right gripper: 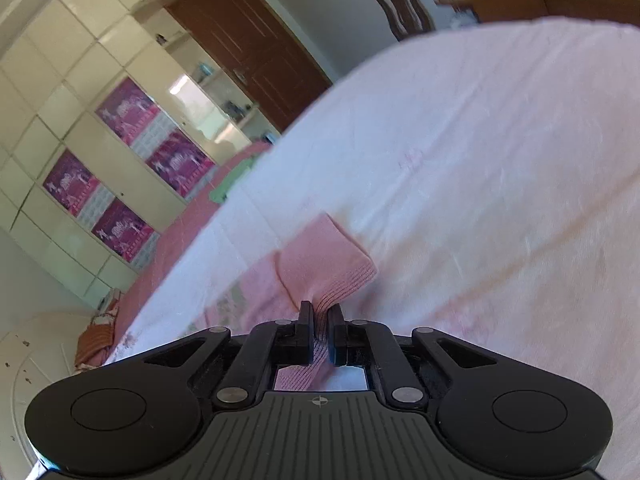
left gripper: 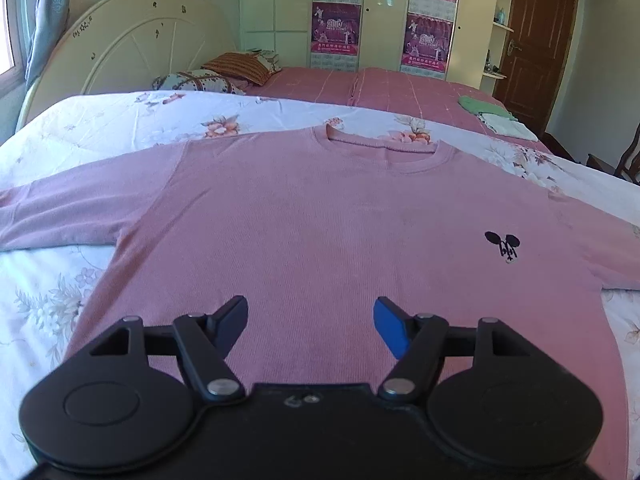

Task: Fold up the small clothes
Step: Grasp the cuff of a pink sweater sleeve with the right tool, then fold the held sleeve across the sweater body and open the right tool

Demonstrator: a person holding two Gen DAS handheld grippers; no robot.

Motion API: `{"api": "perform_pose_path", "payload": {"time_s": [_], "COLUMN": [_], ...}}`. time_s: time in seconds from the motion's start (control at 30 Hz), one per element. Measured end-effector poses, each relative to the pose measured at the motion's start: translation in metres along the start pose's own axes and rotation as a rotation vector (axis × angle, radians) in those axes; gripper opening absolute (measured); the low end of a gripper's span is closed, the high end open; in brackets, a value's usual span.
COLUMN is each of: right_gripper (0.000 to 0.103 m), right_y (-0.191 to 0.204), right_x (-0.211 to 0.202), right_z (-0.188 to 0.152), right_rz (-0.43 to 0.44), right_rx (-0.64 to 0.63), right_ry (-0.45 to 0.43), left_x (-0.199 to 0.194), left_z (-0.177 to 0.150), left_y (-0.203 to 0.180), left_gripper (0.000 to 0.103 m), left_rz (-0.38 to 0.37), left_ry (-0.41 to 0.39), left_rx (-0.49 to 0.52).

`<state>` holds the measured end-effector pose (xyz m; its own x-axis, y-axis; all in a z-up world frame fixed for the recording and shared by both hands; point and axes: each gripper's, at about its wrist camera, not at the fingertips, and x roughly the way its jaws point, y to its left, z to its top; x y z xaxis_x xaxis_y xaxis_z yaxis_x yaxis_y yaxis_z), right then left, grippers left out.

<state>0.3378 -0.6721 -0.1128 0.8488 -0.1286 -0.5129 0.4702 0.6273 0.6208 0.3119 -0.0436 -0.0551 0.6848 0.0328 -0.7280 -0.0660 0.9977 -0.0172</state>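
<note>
Left tool [left gripper: 310, 322] up close, fingers spread wide, nothing between them, hovering over the lower body of the pink sweater [left gripper: 320, 248]. The sweater lies flat, front up, on the floral quilt [left gripper: 48, 300] covering the bed. Its hem is nearest the left wrist camera and its neckline [left gripper: 384, 152] points away toward the wardrobe [left gripper: 384, 12], so body length runs near to far while the sleeves stretch out left and right across the quilt. A small black mouse logo [left gripper: 502, 246] sits on the chest, right of centre. Over to the right tool [right gripper: 319, 320]: fingers closed tight on the ribbed cuff [right gripper: 340, 272] of one sleeve, the cuff bunched up just ahead of the tips. Farther back, a pink bedsheet [left gripper: 400, 88] with folded green and white clothes [left gripper: 496, 118] lying on it, and pillows [left gripper: 224, 72] by the headboard [left gripper: 132, 40].
</note>
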Motion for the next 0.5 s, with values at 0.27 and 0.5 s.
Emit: {"api": "perform_pose_path", "payload": {"time_s": [0.27, 0.5], "right_gripper": [0.005, 0.005], "right_y": [0.009, 0.056], "right_x": [-0.031, -0.057], "right_z": [-0.021, -0.066], "right_rz": [-0.129, -0.125], "right_rx": [-0.188, -0.373], "right_ry": [0.012, 0.009], "left_x": [0.000, 0.001], "left_z": [0.004, -0.009], "left_y": [0.023, 0.063], "left_gripper": [0.094, 0.055], "left_rz": [0.058, 0.016], "left_ry": [-0.012, 0.011], "left_rx": [0.013, 0.014]}}
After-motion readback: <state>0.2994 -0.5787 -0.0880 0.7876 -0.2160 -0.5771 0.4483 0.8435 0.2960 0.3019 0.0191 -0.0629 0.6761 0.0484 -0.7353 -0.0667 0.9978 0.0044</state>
